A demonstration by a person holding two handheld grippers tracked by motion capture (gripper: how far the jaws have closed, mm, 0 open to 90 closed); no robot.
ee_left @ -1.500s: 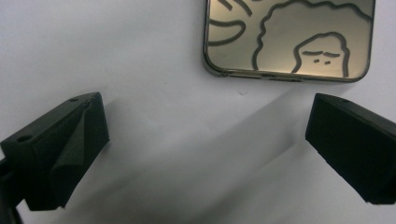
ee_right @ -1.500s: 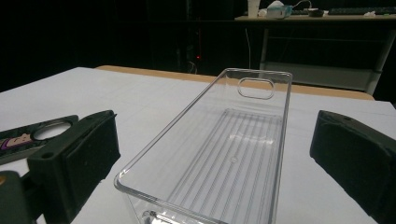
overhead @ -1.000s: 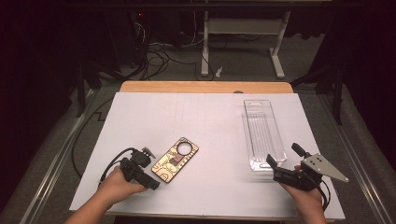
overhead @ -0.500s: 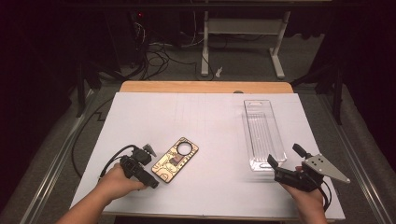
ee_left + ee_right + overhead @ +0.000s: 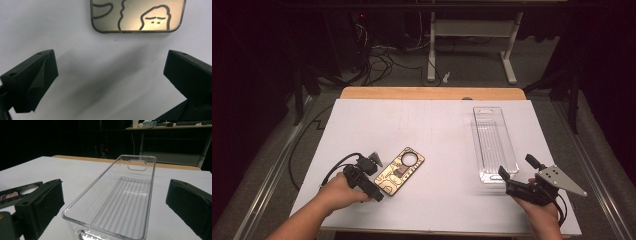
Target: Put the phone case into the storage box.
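Phone case [image 5: 399, 170] lies flat on the table [image 5: 432, 130], well left of the clear tray [image 5: 493, 142], not yet gripped. My left gripper [image 5: 373, 192] sits just short of it, jaws apart. Right gripper [image 5: 508, 176] at the tray's near end, jaws apart, empty. By my reckoning, pickup and placing remain.

We see a white tabletop [image 5: 437, 130] across the middle of the frame, tangled cables [image 5: 377, 55] on the floor at upper left, and a white desk frame [image 5: 472, 30] at upper centre.

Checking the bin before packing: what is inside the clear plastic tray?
Nothing lies inside the long clear plastic tray: its ribbed floor shows bare through the open top. The nearest bottom edge falls below the right gripper view.
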